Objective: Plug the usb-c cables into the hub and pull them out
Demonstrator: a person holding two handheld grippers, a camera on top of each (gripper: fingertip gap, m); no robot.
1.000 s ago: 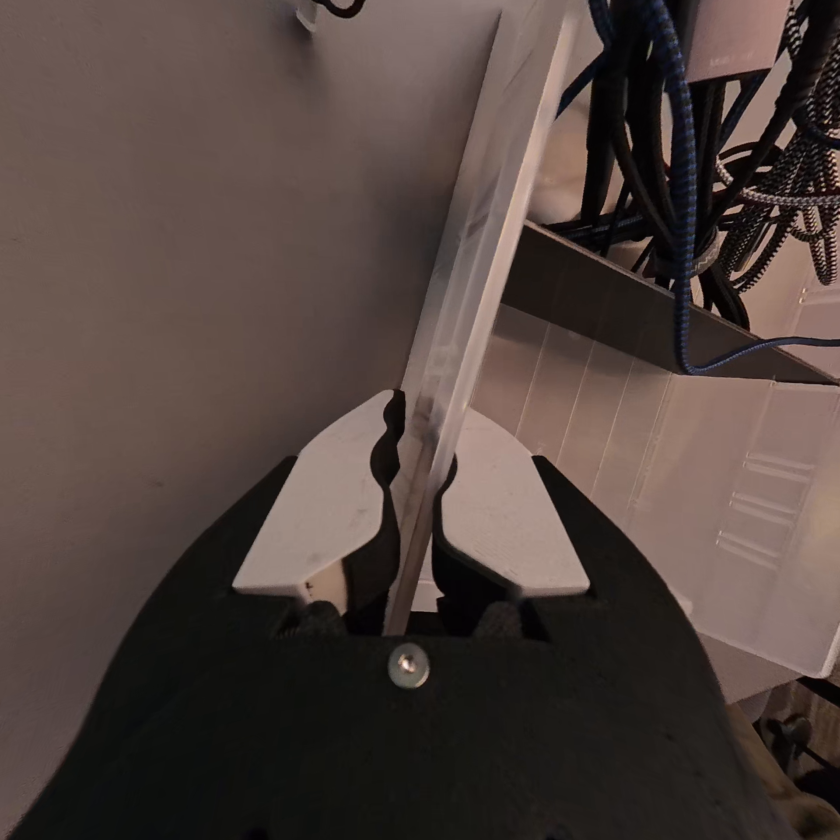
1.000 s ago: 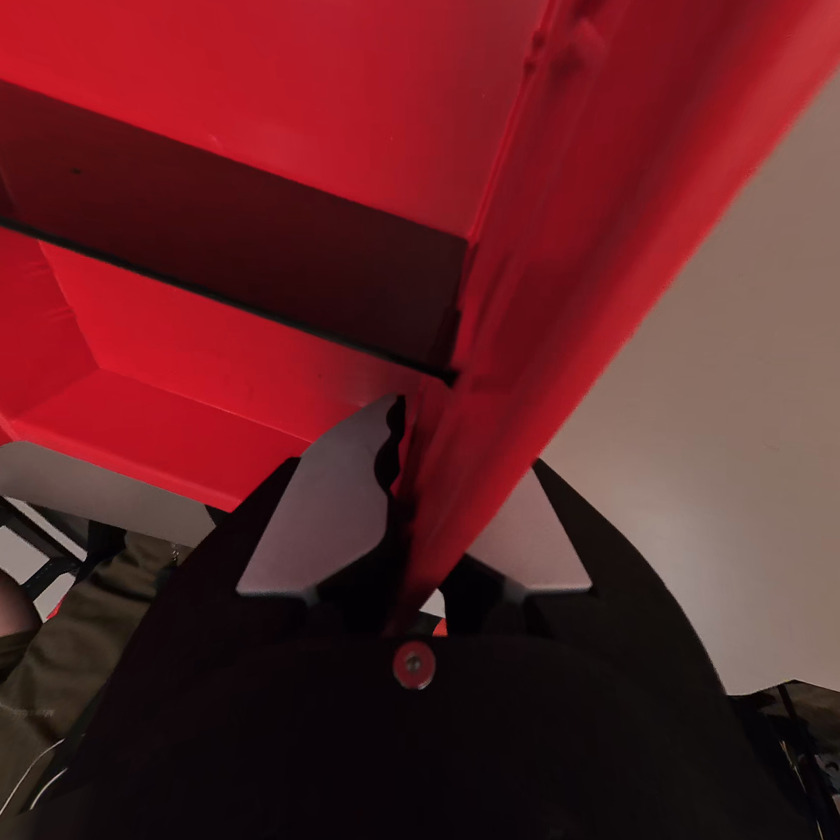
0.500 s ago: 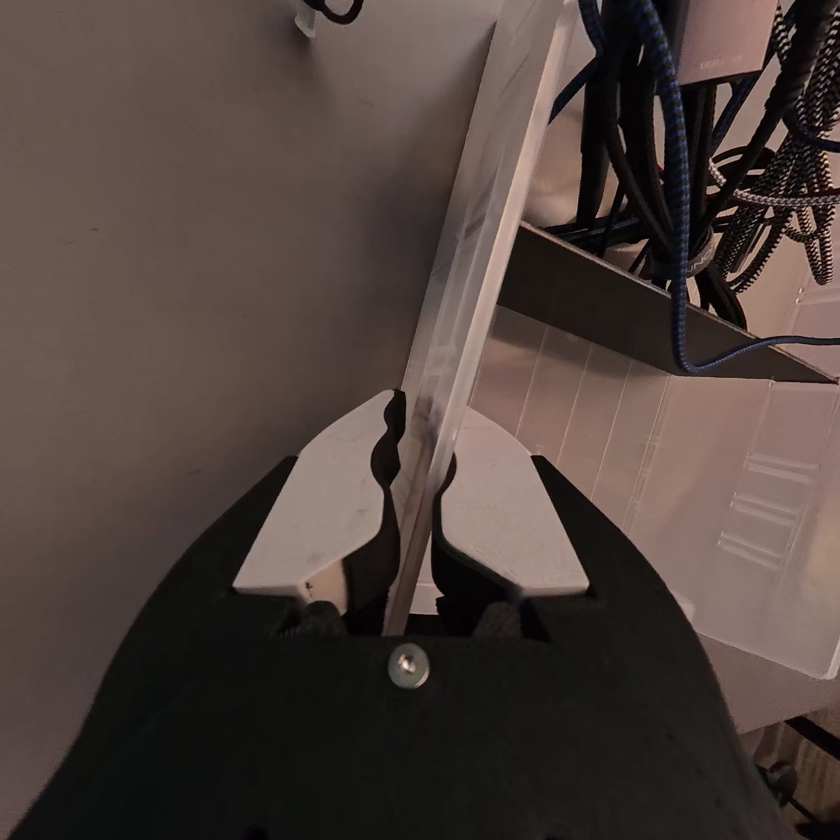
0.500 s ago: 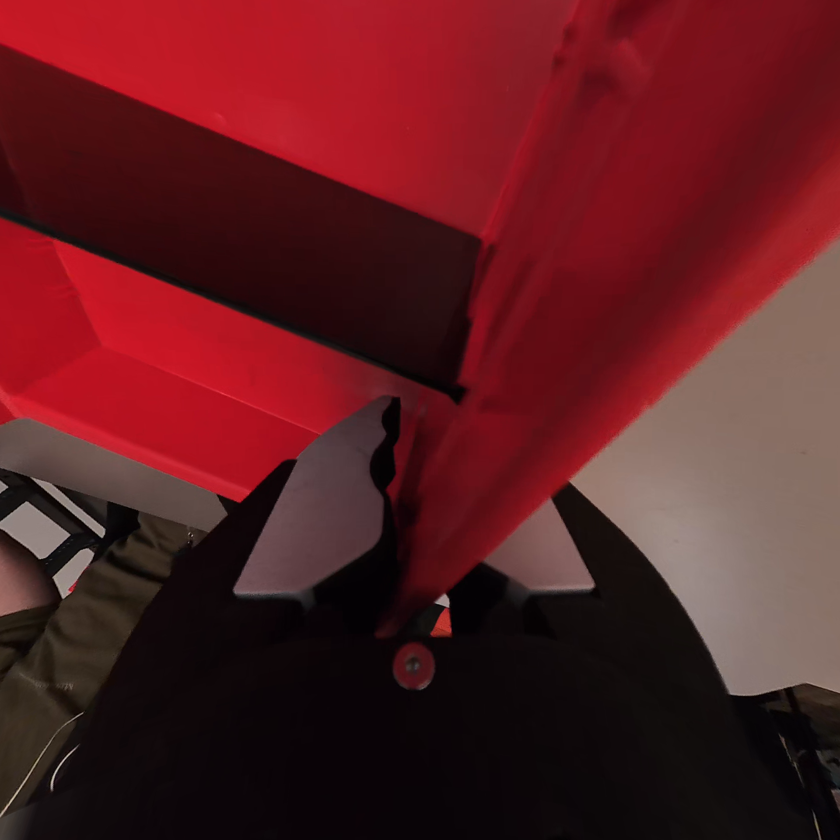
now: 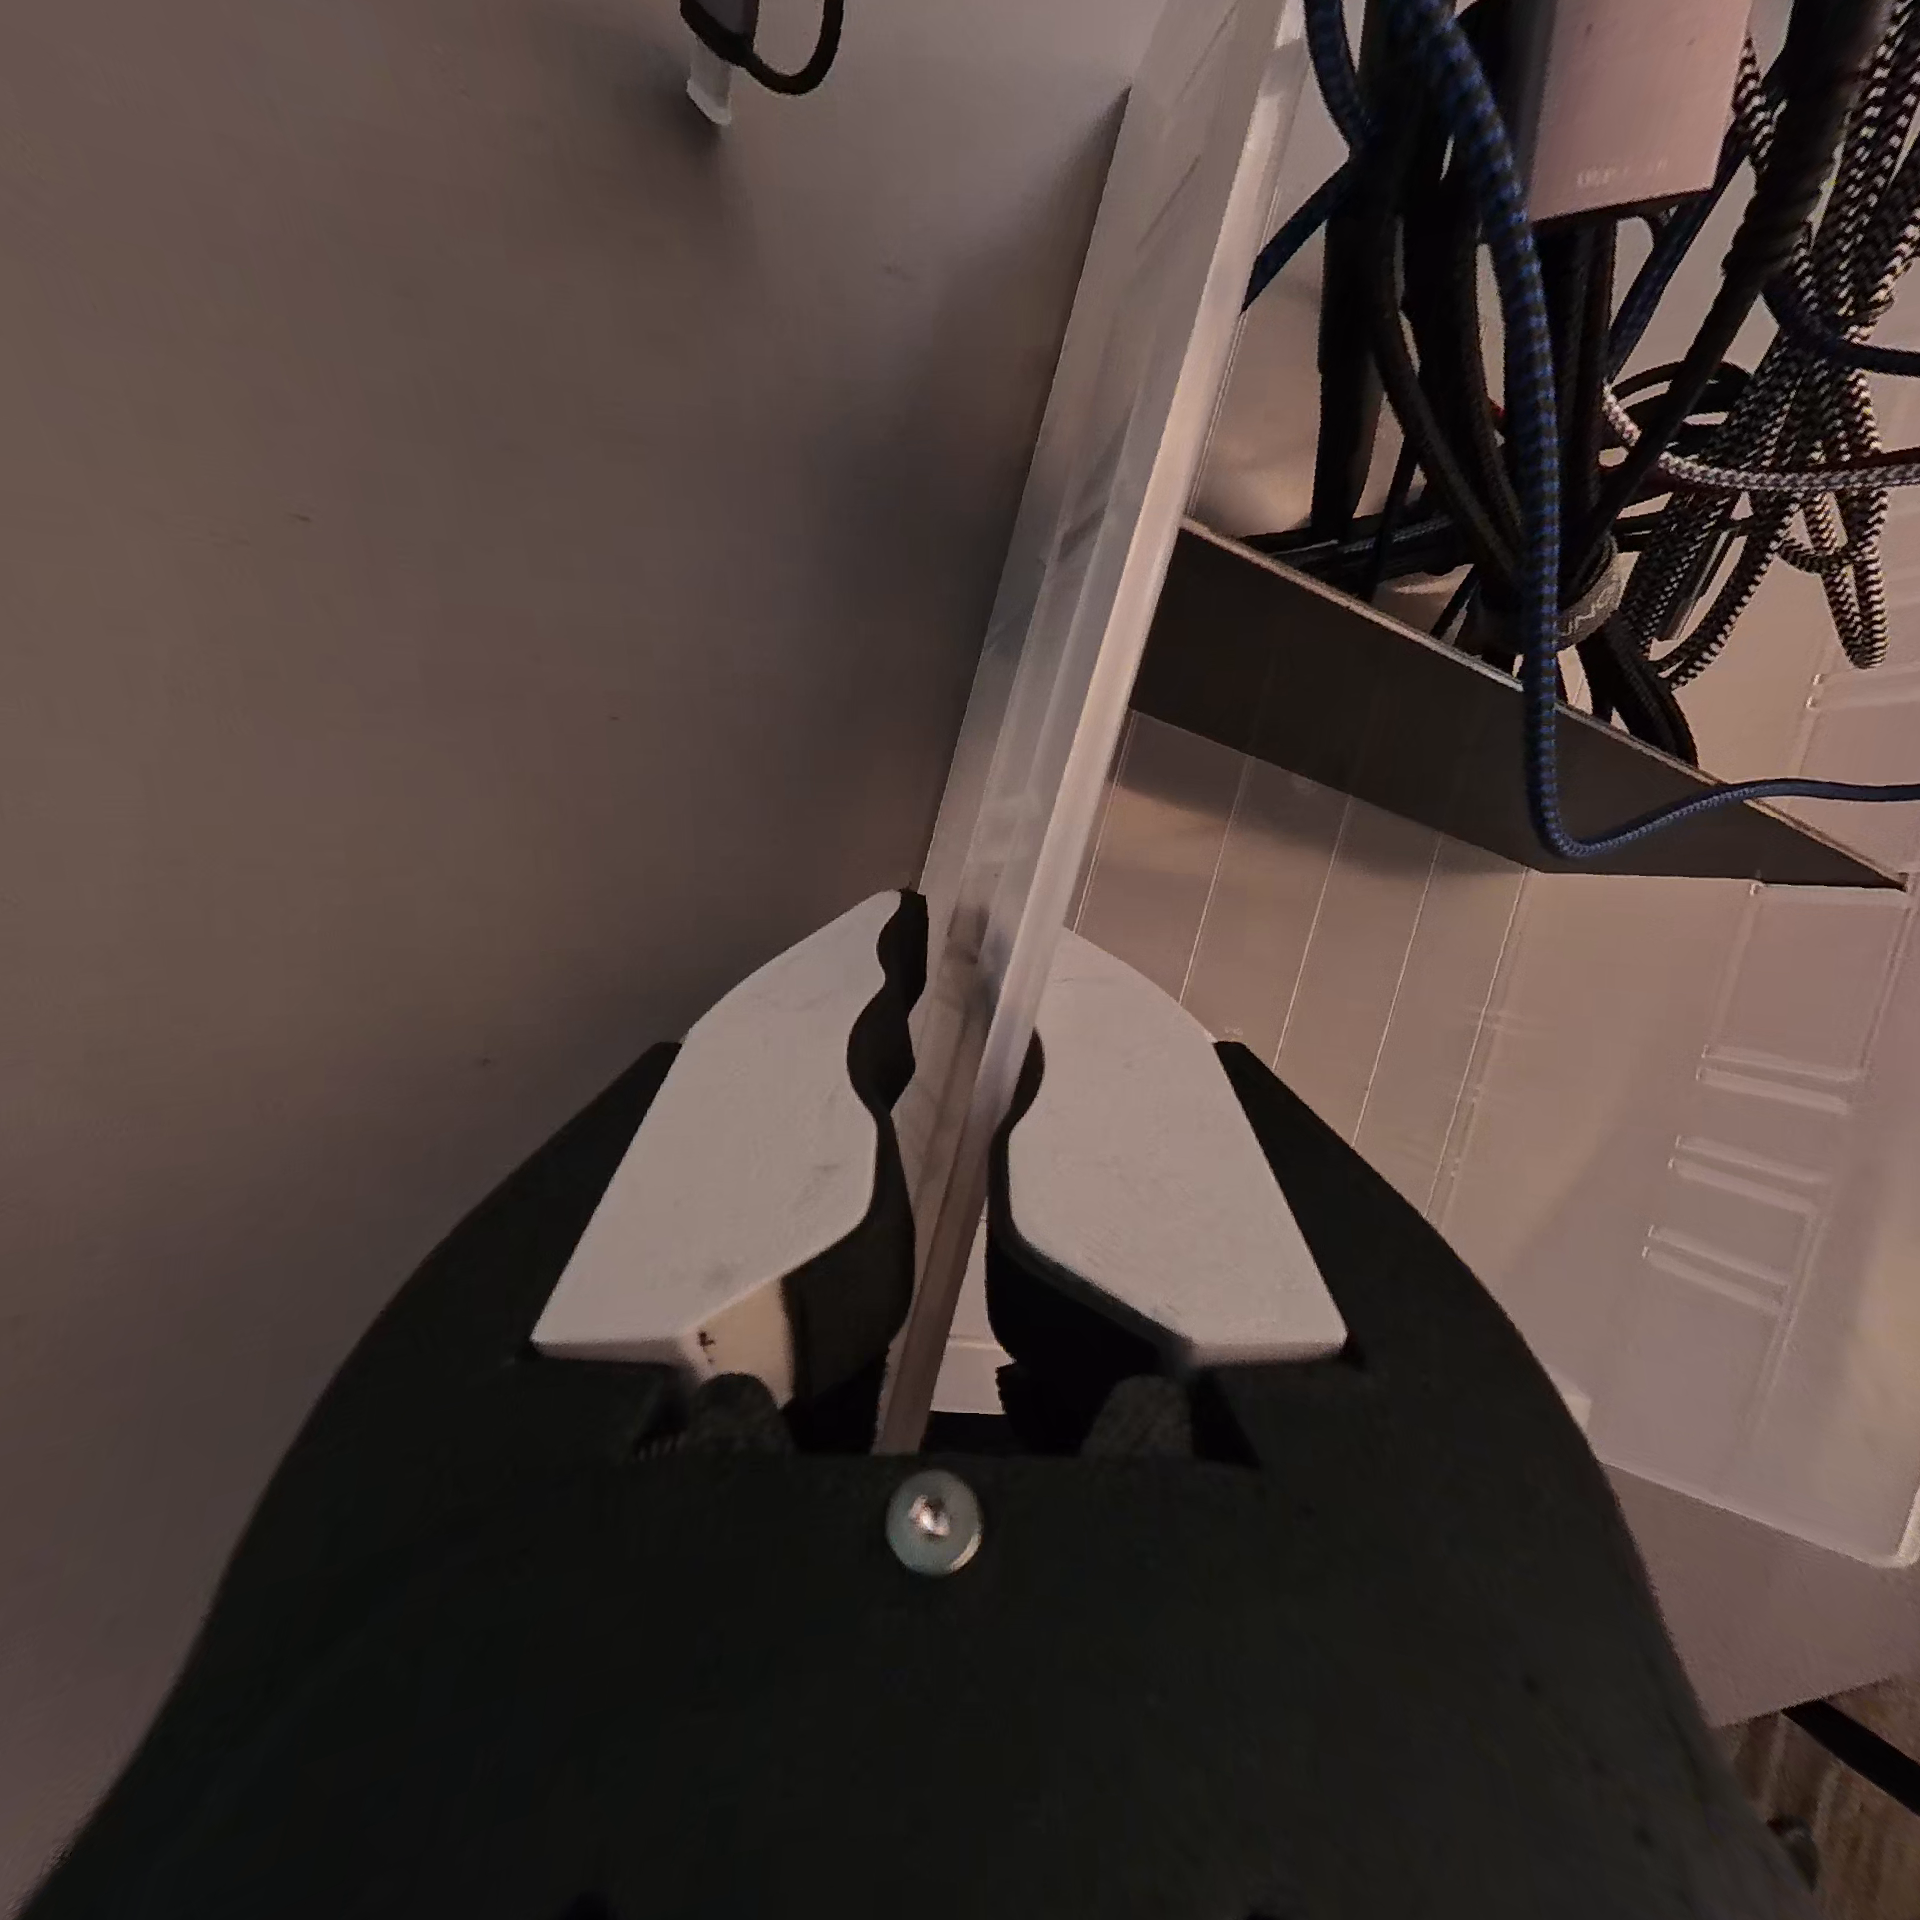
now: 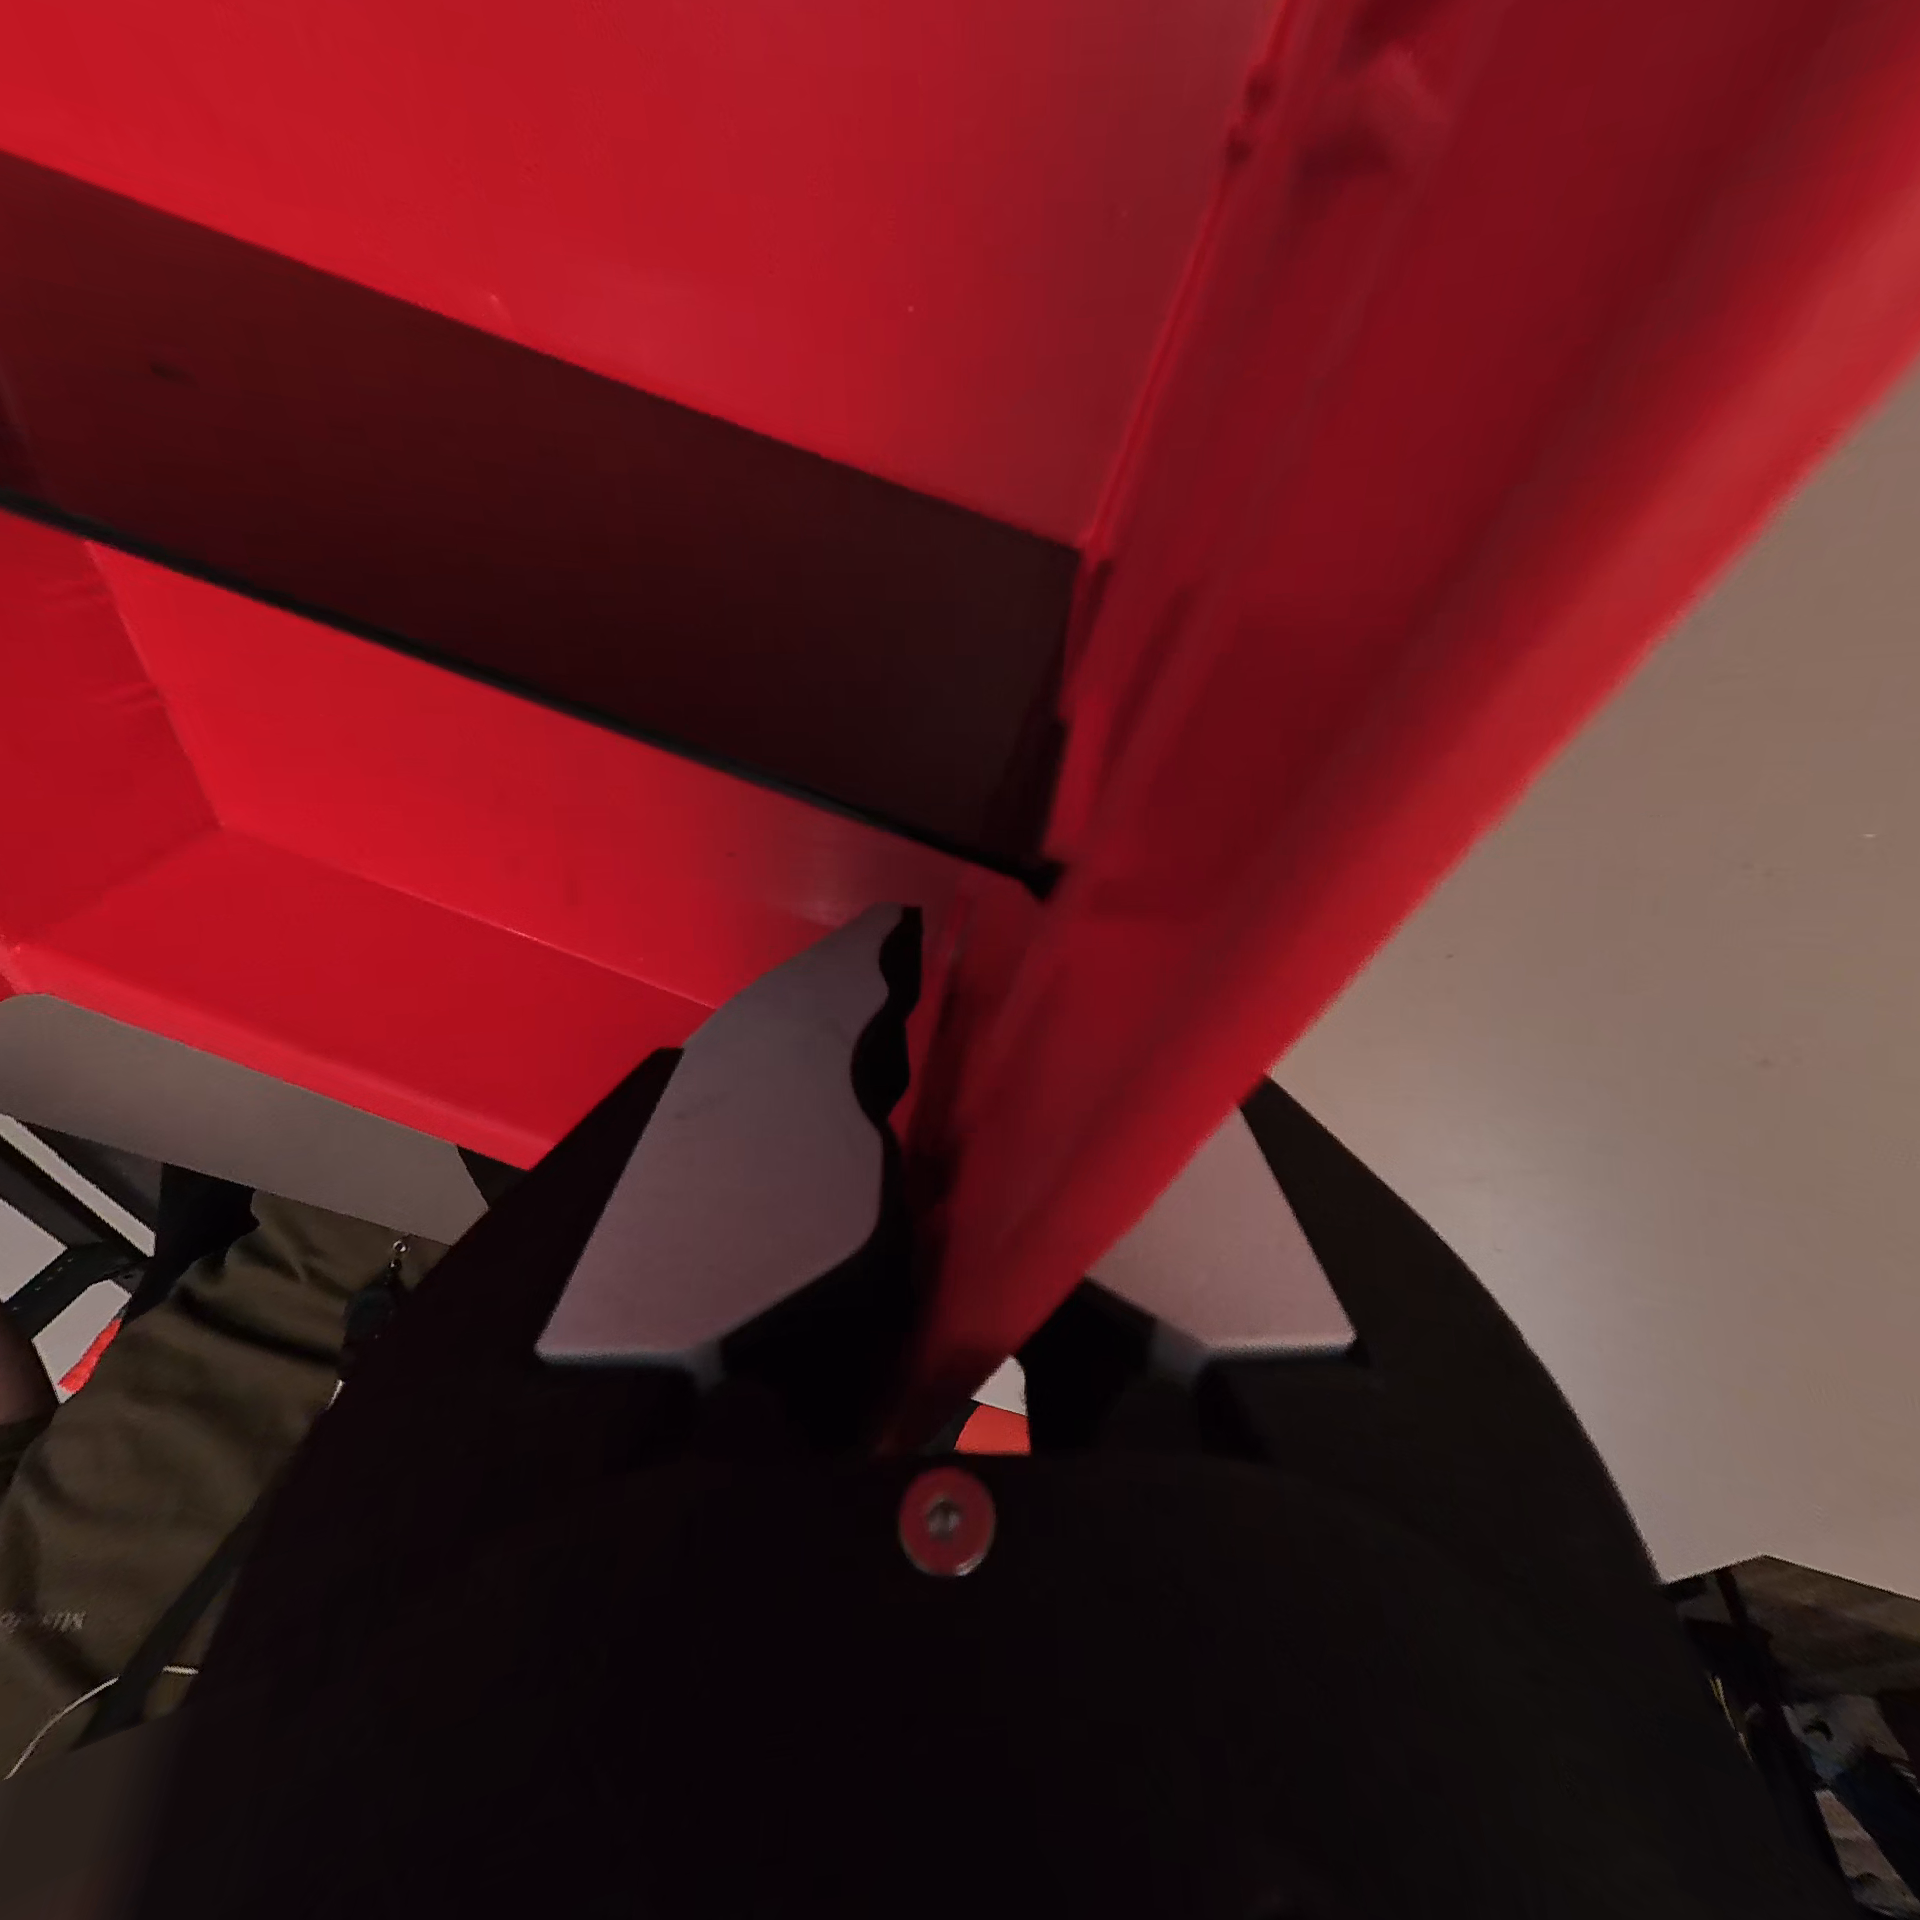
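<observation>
In the left wrist view my left gripper [image 5: 961, 1039] is shut on the side wall of a clear plastic bin [image 5: 1101, 582]. Inside the bin lies a tangle of black, blue and black-and-white braided cables [image 5: 1538, 395] and a grey hub [image 5: 1621, 114] at the top right. A dark divider [image 5: 1455, 707] crosses the bin. In the right wrist view my right gripper [image 6: 956, 1039] is shut on the side wall of a red plastic bin [image 6: 1351, 623]. The red bin's inside [image 6: 520, 727] shows no cables; a dark divider [image 6: 520, 540] crosses it.
Both bins stand on a pale table [image 5: 416, 623], which also shows right of the red bin [image 6: 1610, 1091]. A small white connector with a black cable [image 5: 717, 73] lies on the table at the far left. A person's olive-clad leg [image 6: 156, 1403] is beyond the table's edge. The tips of one gripper are about 70 cm away from the tips of the other.
The clear bin and the red bin have each shifted slightly in view with the grippers still clamped on their walls. Both grips are unchanged.
</observation>
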